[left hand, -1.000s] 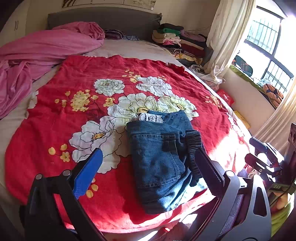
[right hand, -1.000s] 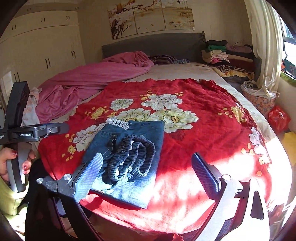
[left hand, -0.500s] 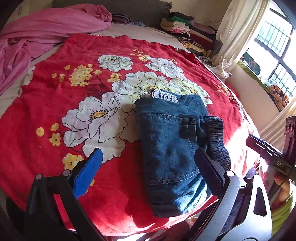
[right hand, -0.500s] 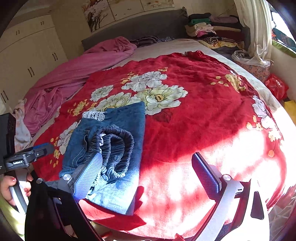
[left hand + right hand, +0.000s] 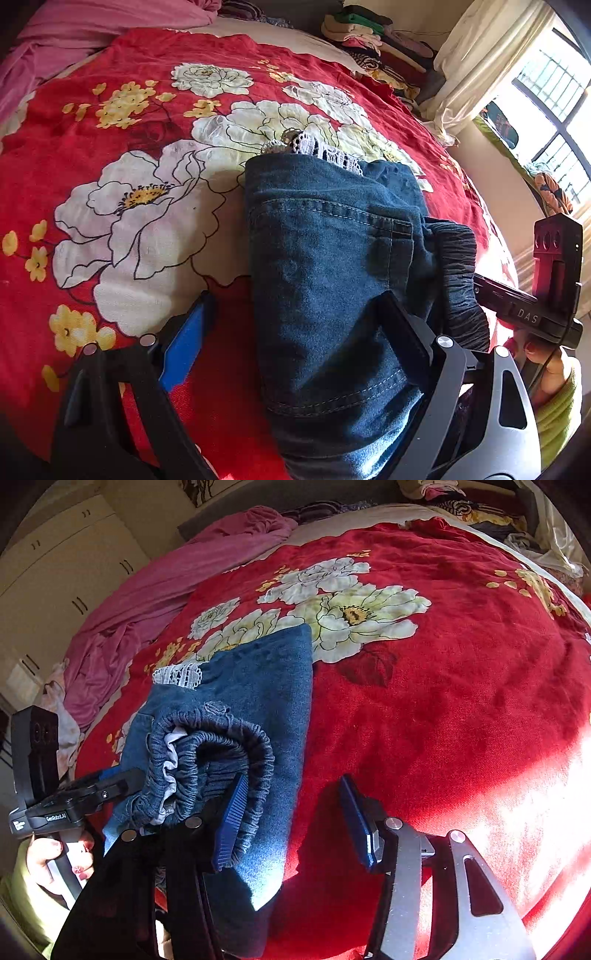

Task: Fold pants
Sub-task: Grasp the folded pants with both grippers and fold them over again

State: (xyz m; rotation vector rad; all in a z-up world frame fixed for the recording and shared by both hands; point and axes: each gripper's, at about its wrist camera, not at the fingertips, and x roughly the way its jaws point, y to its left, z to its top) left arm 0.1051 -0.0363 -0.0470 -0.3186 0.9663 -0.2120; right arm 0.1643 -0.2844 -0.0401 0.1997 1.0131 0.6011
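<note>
So we've got the folded blue denim pants with the gathered elastic waistband lying near the front edge of the bed, on the red blanket with big white flowers. They're already down to a compact bundle, with the white lace trim poking out at the far end.

The key thing for the next move: the bundle's long axis runs straight away from us, roughly in line with both tools, and we're sitting right at its near end. Our left hand-held gripper is wide open and straddling the bundle's left edge: the blue pad is over bare blanket to the left, the other finger is over the denim itself. Our right hand-held gripper is also open, holding nothing, and it straddles the right edge, with its left pad up against the waistband and its right pad over the blanket.

Both look about equally close, one on each side. We can't really tell whether the fingers are touching the fabric or just hovering above it. Our guess is one last fold or a tidy-up, so each side would need to close on its own edge.
</note>
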